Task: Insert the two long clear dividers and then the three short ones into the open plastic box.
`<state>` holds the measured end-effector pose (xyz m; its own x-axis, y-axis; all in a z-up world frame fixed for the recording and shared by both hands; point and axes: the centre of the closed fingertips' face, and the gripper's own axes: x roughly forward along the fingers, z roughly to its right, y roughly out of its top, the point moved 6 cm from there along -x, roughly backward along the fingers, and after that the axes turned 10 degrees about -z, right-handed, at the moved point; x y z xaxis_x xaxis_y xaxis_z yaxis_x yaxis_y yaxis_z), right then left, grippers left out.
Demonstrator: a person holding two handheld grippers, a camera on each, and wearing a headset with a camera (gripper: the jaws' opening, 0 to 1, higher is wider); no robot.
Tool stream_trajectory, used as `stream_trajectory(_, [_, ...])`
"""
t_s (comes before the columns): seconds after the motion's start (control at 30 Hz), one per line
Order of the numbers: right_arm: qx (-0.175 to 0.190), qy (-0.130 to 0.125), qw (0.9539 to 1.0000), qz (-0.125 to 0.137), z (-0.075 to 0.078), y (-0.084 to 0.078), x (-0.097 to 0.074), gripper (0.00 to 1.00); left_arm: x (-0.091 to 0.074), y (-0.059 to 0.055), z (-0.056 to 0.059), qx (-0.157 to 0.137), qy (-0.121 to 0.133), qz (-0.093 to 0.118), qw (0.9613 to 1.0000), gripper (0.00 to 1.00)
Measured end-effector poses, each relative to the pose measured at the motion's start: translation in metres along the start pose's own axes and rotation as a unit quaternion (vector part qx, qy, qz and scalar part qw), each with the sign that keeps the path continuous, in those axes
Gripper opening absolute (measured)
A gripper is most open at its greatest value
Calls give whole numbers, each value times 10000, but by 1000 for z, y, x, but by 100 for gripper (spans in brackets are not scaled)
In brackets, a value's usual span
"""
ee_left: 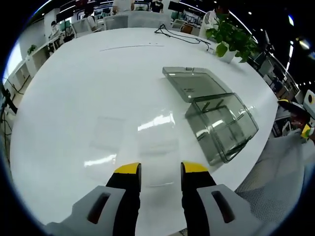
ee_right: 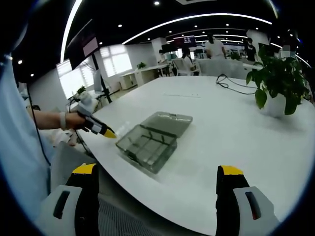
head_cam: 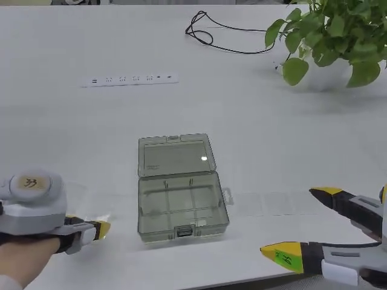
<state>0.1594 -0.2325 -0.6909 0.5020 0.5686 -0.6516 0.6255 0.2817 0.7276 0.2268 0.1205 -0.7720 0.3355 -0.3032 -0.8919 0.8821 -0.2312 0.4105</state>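
The smoky, transparent plastic box (head_cam: 183, 208) is lying open mid-table. The left gripper (ee_left: 161, 168) is hovering, jaws narrowly apart, before faint clear dividers (ee_left: 158, 146) (barely visible). The right gripper (ee_right: 157, 170) is gaping wide.

- Even, bright light is cast by ceiling strips (ee_right: 197, 18)
- Faint shadows are thrown on the white bench (head_cam: 260, 127)
- Glare is seen on the box lid (head_cam: 204, 158)
- Edges are bowed in both gripper views
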Motion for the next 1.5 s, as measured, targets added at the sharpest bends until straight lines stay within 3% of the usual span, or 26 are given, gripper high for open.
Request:
stream_trajectory(0.2, [-74, -47, 9999, -58, -1, 3, 4, 99, -14, 11, 9, -30, -135, 291, 9995, 30])
stream_trajectory(0.33, [-49, -21, 10000, -7, -2, 10, 8, 99, -26, 25, 21, 51, -239, 574, 9981, 30])
stream_trajectory(0.6, [0, 87, 9990, 430, -6, 42, 17, 93, -40, 48, 56, 261, -562, 1030, 9927, 30])
stream_trajectory(0.83, [266, 400, 9965, 677, -11, 61, 26, 80, -41, 54, 81, 384, -783, 1193, 9890, 30])
stream_trajectory(1.1, [285, 750, 9951, 585, -31, 83, 47, 64, -39, 52, 102, 412, -956, 1386, 9849, 30])
stream_trajectory(1.23, [563, 968, 9917, 632, -38, 91, 56, 58, -39, 53, 107, 401, -1010, 1472, 9831, 30])
stream_trajectory(1.27, [826, 1018, 9894, 617, -39, 93, 58, 56, -38, 54, 108, 393, -1023, 1477, 9829, 30])
stream_trajectory(1.4, [1234, 1095, 9836, 729, -37, 101, 62, 44, -40, 55, 114, 360, -1064, 1580, 9810, 30])
stream_trajectory(1.5, [1667, 1163, 9768, 673, -33, 104, 68, 37, -40, 56, 119, 385, -1104, 1628, 9797, 30])
